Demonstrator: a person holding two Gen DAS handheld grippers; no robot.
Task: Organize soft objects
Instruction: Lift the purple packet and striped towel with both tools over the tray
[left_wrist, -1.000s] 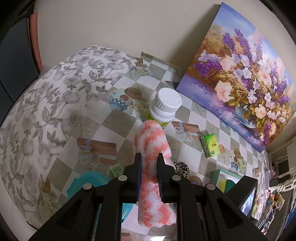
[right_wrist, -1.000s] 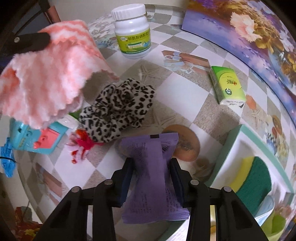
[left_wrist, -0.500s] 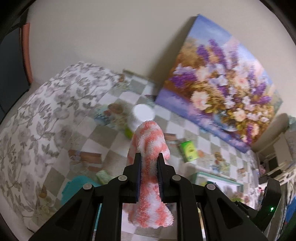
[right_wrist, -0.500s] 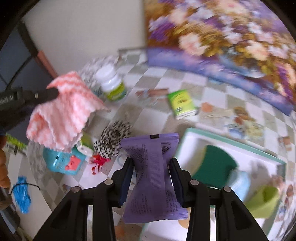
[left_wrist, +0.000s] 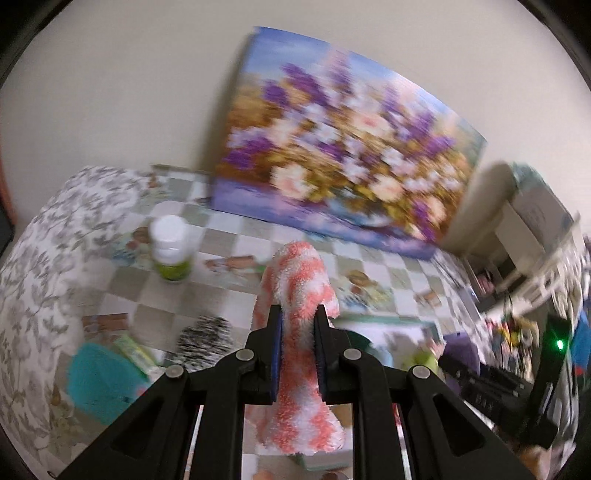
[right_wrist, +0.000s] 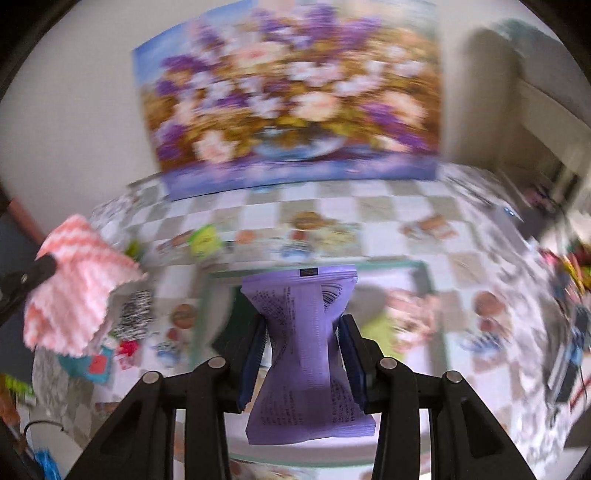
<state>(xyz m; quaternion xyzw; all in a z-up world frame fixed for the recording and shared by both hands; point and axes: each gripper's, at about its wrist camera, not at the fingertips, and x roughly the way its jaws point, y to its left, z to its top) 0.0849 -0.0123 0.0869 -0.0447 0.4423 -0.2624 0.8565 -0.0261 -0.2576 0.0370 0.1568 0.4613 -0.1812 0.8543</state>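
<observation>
A pink-and-white fluffy cloth (left_wrist: 295, 328) is pinched between the closed-in fingers of the left gripper (left_wrist: 297, 325), its folded top standing above the fingertips and its lower end hanging below them — it is held clear of the table. A purple soft packet (right_wrist: 304, 343) is squeezed at its waist by the right gripper (right_wrist: 302, 332), above a white tray with a teal rim (right_wrist: 424, 273); something dark green and something lime green are seen blurred inside the tray. Further out on the checked tablecloth (left_wrist: 236, 291) lie a leopard-print scrunchie (left_wrist: 203, 338), a turquoise toy (left_wrist: 99, 384) and a white-capped bottle (left_wrist: 170, 249). Behind all this a flower painting (right_wrist: 291, 92) is leaned against the wall.
</observation>
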